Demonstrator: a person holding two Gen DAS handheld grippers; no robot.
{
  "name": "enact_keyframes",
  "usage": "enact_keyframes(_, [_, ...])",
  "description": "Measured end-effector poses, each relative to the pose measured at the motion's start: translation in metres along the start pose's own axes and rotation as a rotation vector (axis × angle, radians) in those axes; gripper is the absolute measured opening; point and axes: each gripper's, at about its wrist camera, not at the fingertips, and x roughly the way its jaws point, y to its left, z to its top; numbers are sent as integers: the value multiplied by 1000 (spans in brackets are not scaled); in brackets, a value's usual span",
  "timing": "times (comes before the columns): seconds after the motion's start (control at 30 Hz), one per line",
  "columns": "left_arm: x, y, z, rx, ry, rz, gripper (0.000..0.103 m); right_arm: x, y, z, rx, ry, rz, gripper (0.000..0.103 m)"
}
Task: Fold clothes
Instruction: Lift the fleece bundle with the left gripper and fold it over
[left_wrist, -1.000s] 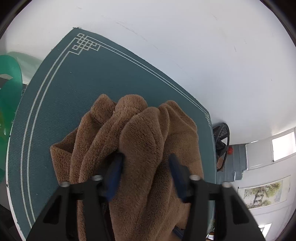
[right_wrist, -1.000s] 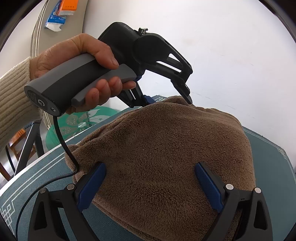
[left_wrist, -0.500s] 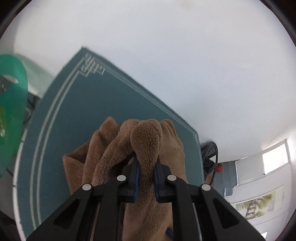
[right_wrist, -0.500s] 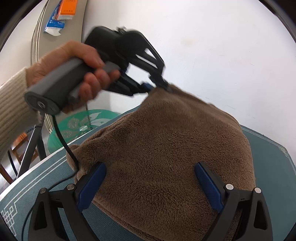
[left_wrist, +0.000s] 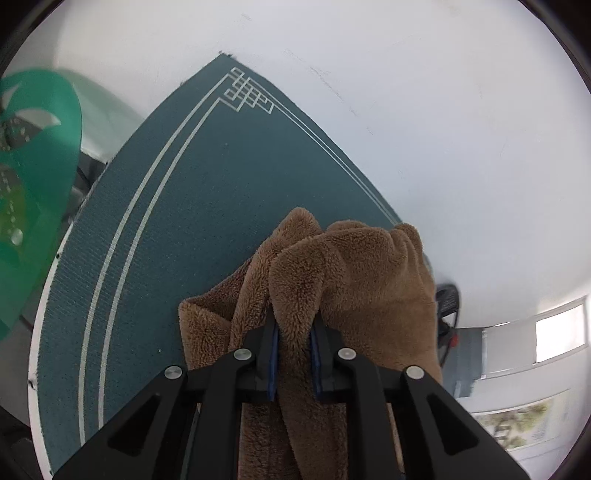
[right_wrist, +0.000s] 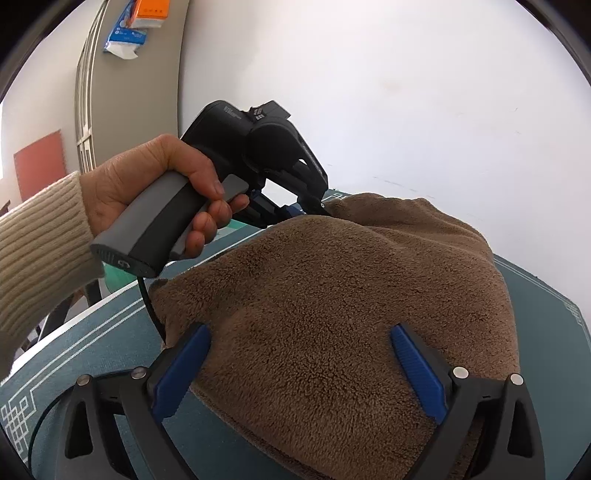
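Note:
A brown fleece garment (right_wrist: 332, 295) lies bunched on a dark teal mat (left_wrist: 166, 221). My left gripper (left_wrist: 293, 332) is shut on a raised fold of the garment (left_wrist: 332, 266) near the mat's far edge. In the right wrist view the left gripper (right_wrist: 310, 206) shows at the garment's far end, held by a hand in a cream sleeve. My right gripper (right_wrist: 299, 354) is open, its blue pads (right_wrist: 417, 373) spread wide over the near part of the garment.
The mat (right_wrist: 92, 343) has a white line border with a knot pattern at its corners (left_wrist: 247, 92). A white wall stands behind. A green plastic stool (left_wrist: 26, 177) stands left of the table. A black cable (right_wrist: 147, 306) hangs from the left gripper's handle.
My left gripper closed on a fold of the garment and holds it pinched, having shifted along the mat. My right gripper stayed open and still.

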Motion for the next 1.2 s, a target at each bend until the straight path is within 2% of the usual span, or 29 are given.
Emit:
enact_keyframes(0.13, [2,11,-4,-12,-14,-45,18,-8,-14,0,19,-32,19,100])
enact_keyframes(0.3, [2,21,-9,-27,-23,-82,18,-37,-17,2,28,-177,-12,100])
enact_keyframes(0.4, [3,27,-13,-29,-25,-99,18,-43,-12,4,1,-228,-22,100])
enact_keyframes(0.43, [4,29,-15,-29,-26,-103,18,-38,-11,4,-7,-211,-17,100])
enact_keyframes(0.6, [4,34,-17,-38,-30,-136,18,-1,-19,10,10,9,48,101])
enact_keyframes(0.67, [5,40,-18,-49,-31,-161,18,8,-18,9,-16,66,41,102])
enact_keyframes(1.2, [9,85,-33,-167,-52,-375,18,19,-33,11,-43,81,29,102])
